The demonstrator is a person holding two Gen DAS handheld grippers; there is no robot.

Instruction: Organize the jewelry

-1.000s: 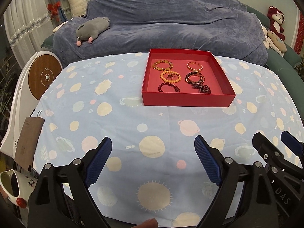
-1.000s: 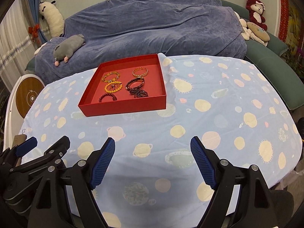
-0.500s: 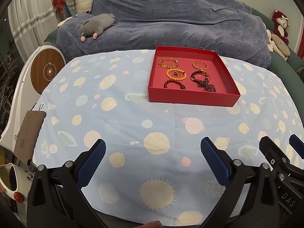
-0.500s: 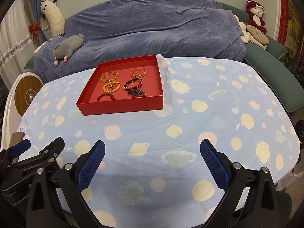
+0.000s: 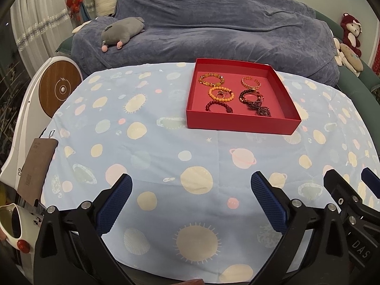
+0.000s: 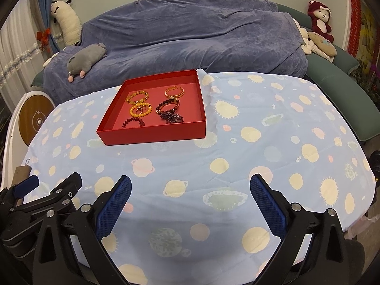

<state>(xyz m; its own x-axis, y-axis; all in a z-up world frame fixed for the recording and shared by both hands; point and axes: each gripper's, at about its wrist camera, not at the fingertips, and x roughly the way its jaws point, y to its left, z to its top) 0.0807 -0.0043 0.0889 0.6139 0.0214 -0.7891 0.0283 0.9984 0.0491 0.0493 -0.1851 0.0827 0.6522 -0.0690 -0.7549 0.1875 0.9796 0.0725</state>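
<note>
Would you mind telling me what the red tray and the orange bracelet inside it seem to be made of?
Red tray: probably matte cardboard, judging by its thin, crisp, flat walls. Orange bracelet: round, opaque, slightly glossy beads, perhaps plastic or stone; the look leaves that open.

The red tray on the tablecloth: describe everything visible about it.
The shallow square red tray, cardboard by its look, has low upright walls and no lid. It lies flat on the pale blue planet-print tablecloth, toward the far edge near the grey-blue covered sofa. Beaded bracelets in amber, orange, gold and dark red lie inside it. Nothing grips it.
</note>
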